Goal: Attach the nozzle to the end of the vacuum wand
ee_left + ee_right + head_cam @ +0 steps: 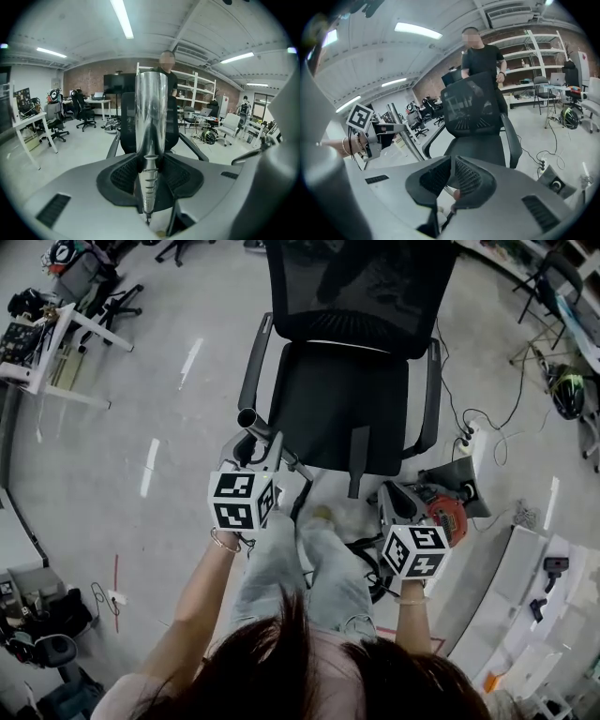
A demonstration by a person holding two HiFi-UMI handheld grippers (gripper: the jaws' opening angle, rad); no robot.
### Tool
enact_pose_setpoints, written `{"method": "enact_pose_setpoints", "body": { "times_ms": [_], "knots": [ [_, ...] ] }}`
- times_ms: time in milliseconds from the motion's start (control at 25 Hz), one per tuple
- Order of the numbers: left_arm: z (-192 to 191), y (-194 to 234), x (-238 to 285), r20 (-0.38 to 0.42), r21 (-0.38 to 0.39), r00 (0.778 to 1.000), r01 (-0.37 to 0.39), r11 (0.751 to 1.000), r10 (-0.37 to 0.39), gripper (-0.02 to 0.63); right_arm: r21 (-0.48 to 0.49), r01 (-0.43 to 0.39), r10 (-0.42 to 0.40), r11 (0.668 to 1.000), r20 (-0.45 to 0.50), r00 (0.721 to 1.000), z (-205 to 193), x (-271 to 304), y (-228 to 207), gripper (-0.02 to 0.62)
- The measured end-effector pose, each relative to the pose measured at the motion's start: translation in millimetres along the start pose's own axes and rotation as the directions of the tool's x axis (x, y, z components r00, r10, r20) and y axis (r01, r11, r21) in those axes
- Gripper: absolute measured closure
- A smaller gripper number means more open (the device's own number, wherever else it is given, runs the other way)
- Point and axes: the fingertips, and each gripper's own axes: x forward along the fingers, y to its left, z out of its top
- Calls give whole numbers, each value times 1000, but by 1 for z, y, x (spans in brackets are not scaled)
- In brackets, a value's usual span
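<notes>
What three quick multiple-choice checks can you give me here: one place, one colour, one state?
1. Where is the open end of the tube in the head view?
A) beside the chair's armrest at picture left
B) lying on the seat
C) on the white desk

2. What colour is the chair?
A) white
B) black
C) red

3. The left gripper's fingers are:
A) wide open
B) shut on nothing
C) shut on the tube

Answers:
1 A: the tube's round mouth sits just off that armrest.
2 B: seat, mesh back and armrests are all black.
3 C: in the left gripper view the pads press on the shiny tube from both sides.
</notes>
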Motion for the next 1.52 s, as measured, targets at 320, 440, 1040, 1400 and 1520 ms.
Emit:
{"method": "enact_pose_setpoints", "body": {
  "times_ms": [320,440,1040,1400,1520],
  "knots": [
    [-4,6,-1,20,-5,1000,4,1000,-3,453,32,14,-12,999,-65,998,-50,39,-26,569],
    [-5,3,0,29,0,1000,11,1000,-11,453,40,24,-21,999,-85,996,-68,53,-37,569],
    [-6,5,3,72,2,996,44,999,-44,451,150,31,-13,988,-117,993,-126,110,-66,569],
    [-10,10,2,95,2,993,67,998,-67,451,190,21,14,982,-182,983,-166,147,-80,546],
    [-11,11,4,104,-1,993,64,998,-64,451,203,16,26,979,-203,979,-176,156,-85,511]
  ]
}}
